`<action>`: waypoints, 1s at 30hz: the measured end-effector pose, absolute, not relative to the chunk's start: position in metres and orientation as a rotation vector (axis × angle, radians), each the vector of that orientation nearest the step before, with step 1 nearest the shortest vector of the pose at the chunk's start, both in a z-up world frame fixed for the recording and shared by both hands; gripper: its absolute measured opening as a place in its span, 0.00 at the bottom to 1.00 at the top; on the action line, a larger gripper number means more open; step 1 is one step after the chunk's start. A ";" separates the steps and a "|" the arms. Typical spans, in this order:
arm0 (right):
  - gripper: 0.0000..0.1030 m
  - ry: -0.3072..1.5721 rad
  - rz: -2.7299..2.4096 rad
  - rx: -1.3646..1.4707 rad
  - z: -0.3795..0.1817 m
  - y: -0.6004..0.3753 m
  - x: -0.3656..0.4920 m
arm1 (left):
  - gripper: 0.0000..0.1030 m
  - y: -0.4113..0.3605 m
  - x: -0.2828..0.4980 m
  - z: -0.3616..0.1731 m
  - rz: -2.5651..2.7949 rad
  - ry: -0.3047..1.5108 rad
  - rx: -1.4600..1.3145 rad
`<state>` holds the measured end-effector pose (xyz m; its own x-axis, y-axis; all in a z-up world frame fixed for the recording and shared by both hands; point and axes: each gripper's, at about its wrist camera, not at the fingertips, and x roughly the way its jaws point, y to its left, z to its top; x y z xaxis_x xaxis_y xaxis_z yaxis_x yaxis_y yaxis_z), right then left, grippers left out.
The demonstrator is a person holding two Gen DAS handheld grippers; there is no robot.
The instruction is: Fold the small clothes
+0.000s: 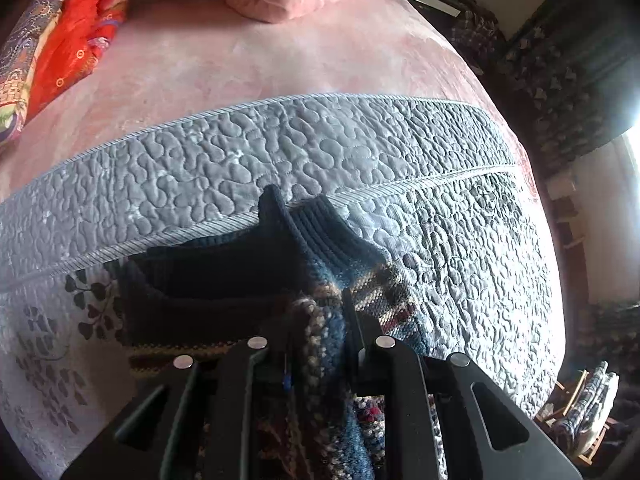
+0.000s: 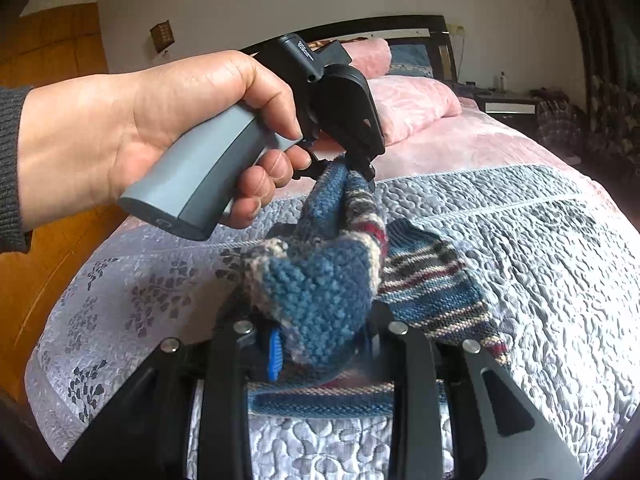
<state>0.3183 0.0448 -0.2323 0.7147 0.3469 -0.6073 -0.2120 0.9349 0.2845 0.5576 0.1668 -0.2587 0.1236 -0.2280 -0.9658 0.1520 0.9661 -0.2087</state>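
A small striped knit sweater, blue with cream and dark red bands, hangs half lifted over the grey quilt. My right gripper is shut on a bunched blue fold of it close to the lens. My left gripper, held by a hand, pinches another part higher up. In the left wrist view the left gripper is shut on the knit sweater, whose dark ribbed hem points toward the quilt seam.
The grey quilt covers the near end of a bed with a pink blanket. Pink pillows lie at the headboard, a red patterned bedding pile at the far left. A nightstand and dark curtains stand right.
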 end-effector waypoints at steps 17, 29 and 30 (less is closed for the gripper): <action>0.26 0.756 0.269 0.282 -0.271 0.002 0.319 | 0.18 0.116 0.550 -0.288 -0.229 1.358 0.033; 0.26 0.797 0.231 0.348 -0.294 -0.028 0.320 | 0.18 0.084 0.547 -0.307 -0.212 1.329 0.079; 0.26 0.801 0.228 0.351 -0.296 -0.030 0.320 | 0.18 0.081 0.546 -0.310 -0.210 1.327 0.082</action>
<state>0.3204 -0.0298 -0.2955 0.6765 0.3295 -0.6586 -0.0669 0.9181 0.3906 0.5465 0.0808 -0.3100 0.2259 -0.1057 -0.9684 0.1989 0.9782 -0.0604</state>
